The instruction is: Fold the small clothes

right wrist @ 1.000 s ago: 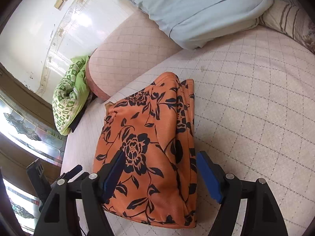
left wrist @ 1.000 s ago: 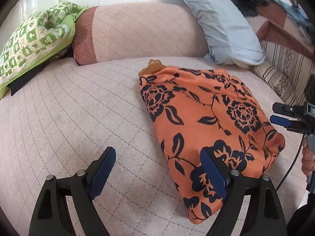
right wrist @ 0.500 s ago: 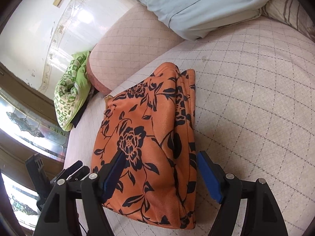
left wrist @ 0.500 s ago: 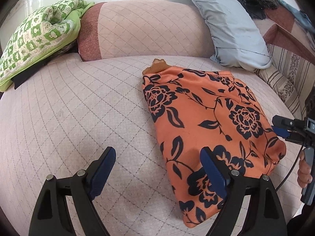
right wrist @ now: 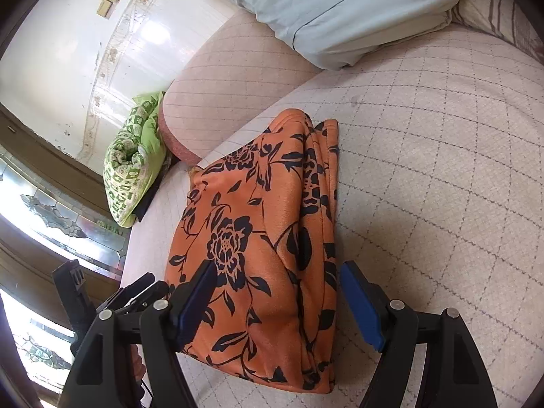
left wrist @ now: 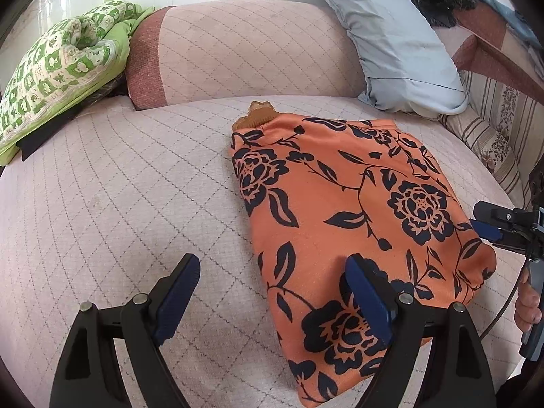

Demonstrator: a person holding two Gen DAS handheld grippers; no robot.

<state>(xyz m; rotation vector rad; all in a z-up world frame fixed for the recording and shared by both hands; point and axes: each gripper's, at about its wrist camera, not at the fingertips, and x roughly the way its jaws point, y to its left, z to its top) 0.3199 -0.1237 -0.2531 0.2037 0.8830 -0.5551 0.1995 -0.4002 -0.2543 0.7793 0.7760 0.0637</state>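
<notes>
Orange floral garment [left wrist: 343,210] shows no readable label.

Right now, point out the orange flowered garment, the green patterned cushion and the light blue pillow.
orange flowered garment [left wrist: 340,204], left wrist view, middle of its top layer.
green patterned cushion [left wrist: 57,68], left wrist view, its printed face.
light blue pillow [right wrist: 340,6], right wrist view, its broad face.

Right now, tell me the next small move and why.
Probably lower the right tongs onto the near edge of the orange floral garment: both tongs are open and empty, and the layered folded edge lies between the right pair's pads, ready to pinch for another fold.
</notes>
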